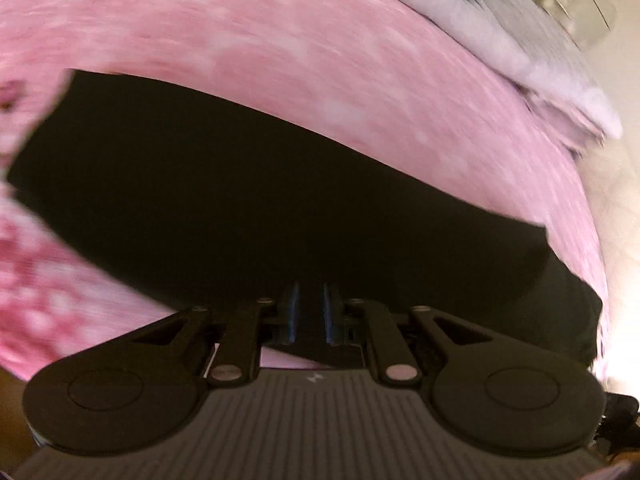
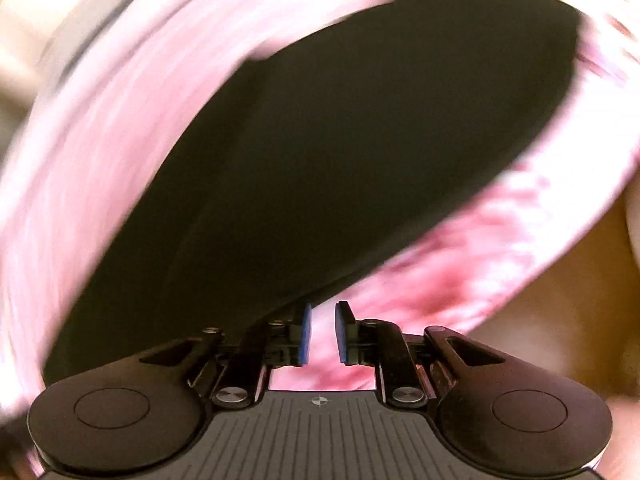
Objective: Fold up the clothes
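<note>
Our left claw (image 1: 311,312) grips the near edge of the black garment (image 1: 260,200) lying on the pink bedcover (image 1: 280,48). Our right claw (image 2: 322,332) stands open, empty. That freed side could slump and spoil the fold.

Under my tongs a pink mottled bedcover (image 1: 280,52) carries the black garment (image 1: 240,200), lying flat across it.

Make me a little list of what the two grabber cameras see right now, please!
garment: black cloth, spread flat
surface: pink patterned cover under the cloth
left gripper: jaws close together, black cloth between the pads
right gripper: jaws apart, nothing between them, beside the cloth's edge
background: grey bedding at the far edge
picture quality: both views blurred
</note>
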Demonstrator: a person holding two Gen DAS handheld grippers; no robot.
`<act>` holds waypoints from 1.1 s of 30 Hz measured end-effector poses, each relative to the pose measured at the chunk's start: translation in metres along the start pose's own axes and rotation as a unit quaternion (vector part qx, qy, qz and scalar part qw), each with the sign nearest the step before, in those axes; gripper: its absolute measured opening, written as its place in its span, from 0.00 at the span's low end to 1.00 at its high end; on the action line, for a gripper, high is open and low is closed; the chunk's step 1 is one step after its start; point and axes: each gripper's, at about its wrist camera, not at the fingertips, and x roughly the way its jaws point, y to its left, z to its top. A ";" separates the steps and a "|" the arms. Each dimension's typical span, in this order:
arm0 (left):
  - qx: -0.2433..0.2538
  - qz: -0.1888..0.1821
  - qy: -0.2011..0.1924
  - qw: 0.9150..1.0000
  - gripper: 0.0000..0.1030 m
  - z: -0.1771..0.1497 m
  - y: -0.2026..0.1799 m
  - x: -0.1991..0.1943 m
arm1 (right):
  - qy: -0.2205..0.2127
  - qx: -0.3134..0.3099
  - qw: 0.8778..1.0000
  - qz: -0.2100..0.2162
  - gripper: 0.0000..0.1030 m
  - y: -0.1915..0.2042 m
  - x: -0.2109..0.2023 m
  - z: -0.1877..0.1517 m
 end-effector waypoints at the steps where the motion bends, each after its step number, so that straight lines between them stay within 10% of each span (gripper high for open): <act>1: 0.008 -0.004 0.003 1.000 0.08 -0.004 -0.015 0.007 | -0.018 0.035 0.999 0.009 0.15 -0.022 -0.009 0.009; 12: 0.069 -0.005 0.030 0.997 0.08 -0.073 -0.162 0.054 | -0.094 0.088 0.991 0.032 0.26 -0.143 -0.038 0.095; 21: 0.076 0.019 0.022 0.997 0.08 -0.083 -0.205 0.070 | -0.137 0.115 0.980 0.085 0.40 -0.184 -0.013 0.170; 23: 0.074 0.031 0.018 0.997 0.08 -0.080 -0.204 0.072 | -0.138 0.106 0.980 0.092 0.33 -0.185 -0.007 0.175; 24: 0.073 0.036 0.016 0.997 0.08 -0.079 -0.204 0.073 | -0.145 0.086 0.981 0.094 0.08 -0.181 -0.007 0.177; 29: 0.070 0.059 0.013 0.996 0.08 -0.082 -0.195 0.081 | -0.235 -0.034 0.969 0.066 0.06 -0.156 -0.036 0.172; 33: 0.053 0.071 0.022 0.996 0.08 -0.086 -0.184 0.089 | -0.179 0.015 0.984 0.011 0.06 -0.173 -0.004 0.174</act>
